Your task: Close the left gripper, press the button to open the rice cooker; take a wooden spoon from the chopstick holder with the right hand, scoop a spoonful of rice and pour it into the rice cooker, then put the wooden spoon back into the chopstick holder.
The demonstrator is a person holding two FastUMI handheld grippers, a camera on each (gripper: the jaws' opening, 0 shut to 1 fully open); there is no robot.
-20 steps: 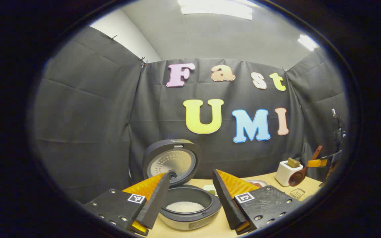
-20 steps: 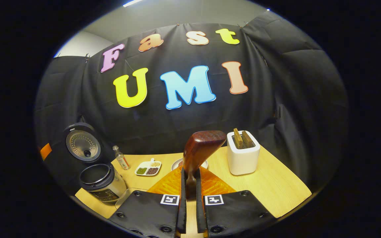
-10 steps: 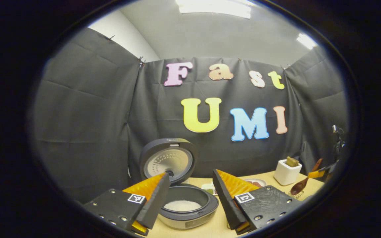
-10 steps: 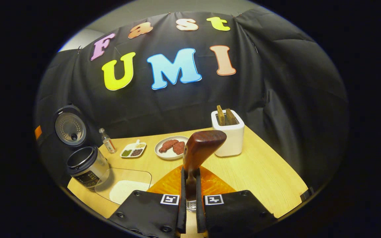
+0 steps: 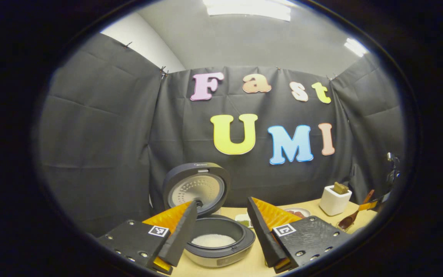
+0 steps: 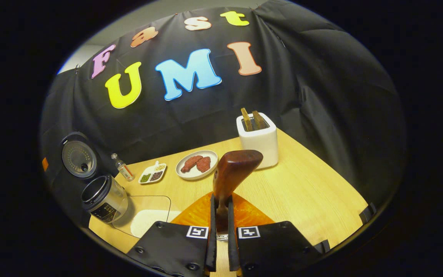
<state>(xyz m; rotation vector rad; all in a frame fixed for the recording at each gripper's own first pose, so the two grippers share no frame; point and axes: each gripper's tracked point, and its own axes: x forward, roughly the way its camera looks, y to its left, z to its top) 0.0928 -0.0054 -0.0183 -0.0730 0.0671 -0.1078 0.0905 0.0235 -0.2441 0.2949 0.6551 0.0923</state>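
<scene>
Your right gripper (image 6: 220,227) is clamped on the wooden spoon (image 6: 232,173), both fingers pressing its handle, the bowl of the spoon standing up ahead of the fingertips and tipped a little to the right. Just beyond the spoon bowl, slightly right, sits the white chopstick holder (image 6: 257,140) with two wooden pieces poking out of its top. Ahead and left of your fingers there's a plate of reddish meat (image 6: 197,164), then a small divided dish of beans (image 6: 152,174) and a little bottle (image 6: 122,167) farther left. Low on the left, close beside your left finger, lies a clear tray of rice (image 6: 144,219), and touching its far left edge stands the rice cooker (image 6: 102,198) with its lid (image 6: 77,158) flipped up.

Your left gripper (image 5: 221,225) has its jaws spread wide, holding nothing. The rice cooker (image 5: 217,242) sits right between its fingers, lid upright behind, white rice showing in the pot. Far off to the right of that gripper, the chopstick holder (image 5: 334,199) stands on the wooden table (image 5: 313,206), and past it the wooden spoon (image 5: 354,216) hangs bowl-down from your other gripper.
</scene>
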